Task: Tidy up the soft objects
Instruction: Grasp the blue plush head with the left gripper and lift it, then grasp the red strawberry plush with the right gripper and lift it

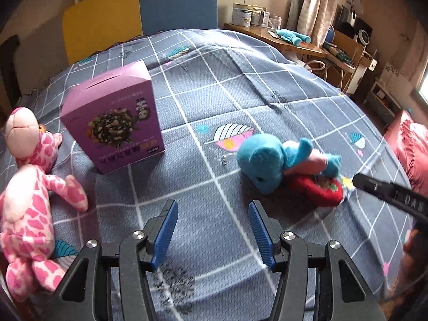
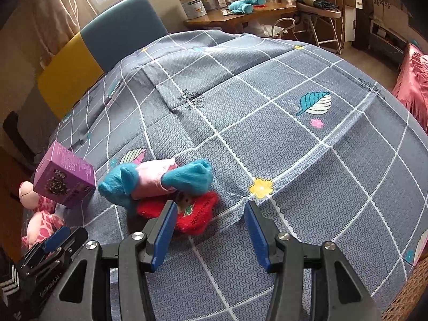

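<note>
Left gripper (image 1: 213, 208) is hanging open over the bedsheet (image 1: 227, 85). Blue plush (image 1: 263, 159) is lying on a red plush (image 1: 318, 190), touching I think; purple box (image 1: 112, 123) is standing left.

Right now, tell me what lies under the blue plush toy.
A red plush cushion lies under the blue plush toy, on the bedspread. The cushion's middle is covered, so anything else beneath stays hidden.

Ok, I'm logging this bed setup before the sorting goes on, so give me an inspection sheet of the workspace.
Surface: grey checked bedsheet, wrinkled toward the headboard.
Job's things: blue plush lying partly on the red plush; pink spotted plush at the left edge of the left wrist view.
Clutter: purple box, upright.
Grippers: left gripper and right gripper both open, holding nothing.
Cables: nothing seen on the bed.
Surroundings: wooden desk with tins, a yellow and blue headboard.
</note>
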A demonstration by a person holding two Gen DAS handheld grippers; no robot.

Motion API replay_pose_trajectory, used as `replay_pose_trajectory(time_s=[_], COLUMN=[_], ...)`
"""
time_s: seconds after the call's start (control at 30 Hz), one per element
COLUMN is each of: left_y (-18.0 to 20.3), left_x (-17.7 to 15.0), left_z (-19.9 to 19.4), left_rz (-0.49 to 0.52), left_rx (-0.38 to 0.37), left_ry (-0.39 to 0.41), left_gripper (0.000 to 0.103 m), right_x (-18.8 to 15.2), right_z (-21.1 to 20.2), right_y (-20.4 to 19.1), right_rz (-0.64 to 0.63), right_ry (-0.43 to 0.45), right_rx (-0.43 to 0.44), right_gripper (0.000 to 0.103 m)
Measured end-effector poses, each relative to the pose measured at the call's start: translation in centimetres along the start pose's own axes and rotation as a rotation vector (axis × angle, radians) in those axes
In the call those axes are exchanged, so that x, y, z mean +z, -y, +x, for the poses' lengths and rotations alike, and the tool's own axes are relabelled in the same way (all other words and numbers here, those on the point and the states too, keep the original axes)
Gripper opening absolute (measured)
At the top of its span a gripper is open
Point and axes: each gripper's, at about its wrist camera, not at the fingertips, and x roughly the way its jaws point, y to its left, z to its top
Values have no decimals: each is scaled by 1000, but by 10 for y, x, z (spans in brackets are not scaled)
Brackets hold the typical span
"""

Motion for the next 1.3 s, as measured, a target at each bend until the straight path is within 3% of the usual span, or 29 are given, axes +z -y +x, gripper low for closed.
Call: replay_pose_trajectory(time_s=[0.1, 0.17, 0.27, 0.33, 0.4, 0.47, 0.5, 0.53, 0.57, 0.67, 0.97, 1.07, 1.17, 1.23, 1.3], left_y=[7, 13, 18, 23, 23, 21, 20, 21, 22, 24, -8, -25, -44, -57, -65], left_x=[13, 22, 37, 45, 50, 49, 47, 44, 42, 39, 12, -7, -31, -49, -69], left_z=[6, 8, 18, 28, 46, 65, 73, 77, 77, 62, -20, -43, -60, -79, -96], left_rz=[-29, -44, -95, -90, -114, -166, -184, -191, -196, -179, -114, -124, -150, -180, -223], left_rx=[-44, -90, -143, -128, -144, -158, -184, -222, -247, -265, -226, -202, -132, -105, -53], left_ry=[13, 32, 51, 68, 37, -1, -18, -25, -18, 12, 114, 110, 109, 129, 124], left_gripper=[67, 80, 81, 81, 81, 76, 69, 53, 48, 41, 40, 41, 41, 41, 41], right_x=[0, 0, 0, -1, -1, -1, -2, -1, -1, -1, -2, -3, -7, -7, -3], right_z=[0, 0, 0, 1, 2, 4, 5, 5, 5, 6, 5, 9, 15, 12, 19], right_y=[1, 2, 2, 2, 2, 2, 2, 2, 2, 1, -4, -12, -19, -19, -24], right_rz=[11, 17, 24, 28, 27, 29, 29, 29, 29, 24, -5, -43, -78, -67, -136], right_ry=[-5, -7, -14, -21, -25, -33, -37, -39, -39, -40, -37, -60, -90, -64, -65], right_rx=[12, 16, 24, 30, 33, 35, 37, 37, 38, 43, 56, 75, 70, 85, -20], right_gripper=[53, 53, 53, 53, 53, 53, 53, 53, 53, 53, 53, 53, 53, 53, 53])
